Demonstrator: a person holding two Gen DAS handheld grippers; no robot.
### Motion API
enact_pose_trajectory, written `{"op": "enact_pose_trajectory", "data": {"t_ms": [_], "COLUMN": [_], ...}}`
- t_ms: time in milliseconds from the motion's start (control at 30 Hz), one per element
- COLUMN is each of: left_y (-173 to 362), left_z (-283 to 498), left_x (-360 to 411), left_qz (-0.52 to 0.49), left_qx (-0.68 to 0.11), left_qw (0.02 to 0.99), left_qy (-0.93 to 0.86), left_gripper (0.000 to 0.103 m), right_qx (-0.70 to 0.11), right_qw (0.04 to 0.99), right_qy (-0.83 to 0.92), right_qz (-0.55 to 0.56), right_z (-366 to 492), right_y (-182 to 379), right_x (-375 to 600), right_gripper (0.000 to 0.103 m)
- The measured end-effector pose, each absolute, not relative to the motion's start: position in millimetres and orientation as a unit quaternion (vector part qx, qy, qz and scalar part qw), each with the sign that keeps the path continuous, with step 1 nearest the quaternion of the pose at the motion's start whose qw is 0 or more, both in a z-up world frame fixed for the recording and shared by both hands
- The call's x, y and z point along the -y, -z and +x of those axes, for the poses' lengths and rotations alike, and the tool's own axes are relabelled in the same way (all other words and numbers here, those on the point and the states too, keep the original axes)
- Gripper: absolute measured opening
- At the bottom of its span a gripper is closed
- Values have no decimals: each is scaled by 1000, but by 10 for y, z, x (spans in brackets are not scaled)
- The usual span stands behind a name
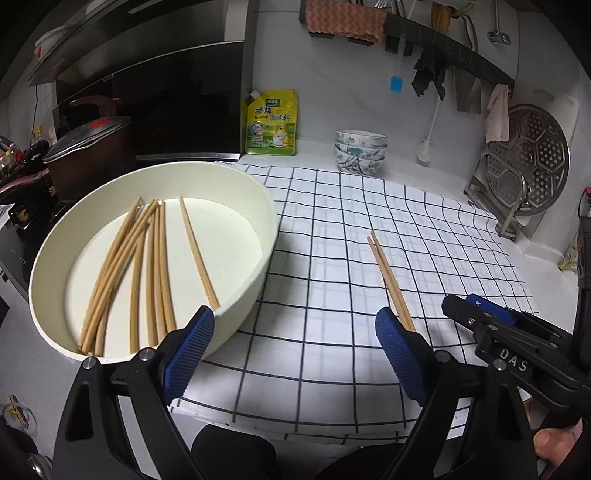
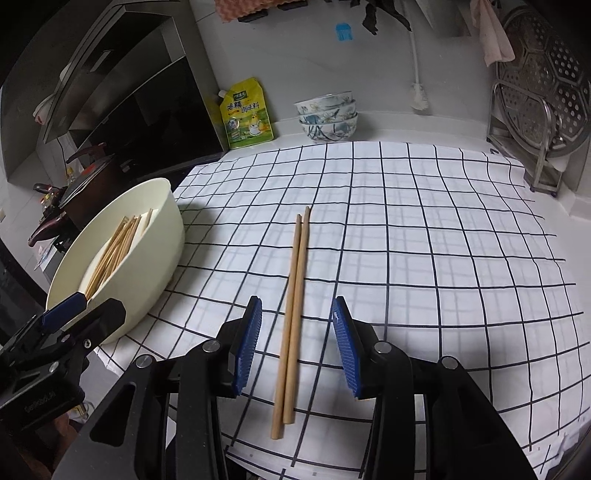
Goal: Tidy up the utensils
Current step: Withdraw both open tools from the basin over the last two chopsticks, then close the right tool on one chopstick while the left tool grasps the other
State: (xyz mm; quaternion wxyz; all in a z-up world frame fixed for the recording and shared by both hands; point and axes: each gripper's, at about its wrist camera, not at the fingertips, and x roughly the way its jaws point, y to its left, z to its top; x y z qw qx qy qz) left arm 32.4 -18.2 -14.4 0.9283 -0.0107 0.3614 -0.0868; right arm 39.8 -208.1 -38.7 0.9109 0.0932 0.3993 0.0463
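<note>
Loose chopsticks: your pair of chopsticks (image 2: pixel 291 325) lies side by side, touching, on the checked cloth (image 2: pixel 424 240), toward its near edge, running from that edge away from you.
Right gripper: your right gripper (image 2: pixel 297 343) hangs with its jaws wide apart, one blue pad on each side of the pair, holding nothing; neither pad touches the wood.
Basin: the cream basin (image 1: pixel 236 206) sits at the cloth's left edge, partly over it.
Basin contents: a bundle of chopsticks (image 1: pixel 129 269) lies flat on the basin floor, most fanned together at the left, one lone stick (image 1: pixel 199 254) apart at the right.
Left gripper: your left gripper (image 1: pixel 295 354) is wide open and empty, its left pad over the basin's near rim, its right pad just beside the near end of the loose pair.
Surface: the grid cloth covers most of a white counter (image 2: pixel 388 125).
Back edge: a yellow refill pouch (image 1: pixel 271 123) and stacked patterned bowls (image 1: pixel 360 149) stand against the wall.
Right corner: a perforated steamer plate (image 1: pixel 528 158) leans in a metal rack.
Wall: a rail carries an orange rag (image 1: pixel 345 18) and other hanging items.
Left side: a dark lidded pot (image 1: pixel 88 147) sits beyond the basin, under a range hood.
</note>
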Motion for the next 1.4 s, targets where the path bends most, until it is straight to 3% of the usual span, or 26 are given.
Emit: {"op": "enact_pose_trajectory", "data": {"t_ms": [833,1400], "left_y": [300,329], "left_z": [210,205], "left_x": [471,364], "left_qz": [7,-13], "left_qx": [-374,-383], "left_qw": [923,919], "left_qy": [94,88], "left_gripper": [90,91], "right_qx": [-439,-448], "right_qw": [893,893], "right_qy": [-49,-47], "right_qz": [87,12], "right_z": [374,381], "right_y": [752,862], "right_x": [2284,1992], "right_gripper": [40,40]}}
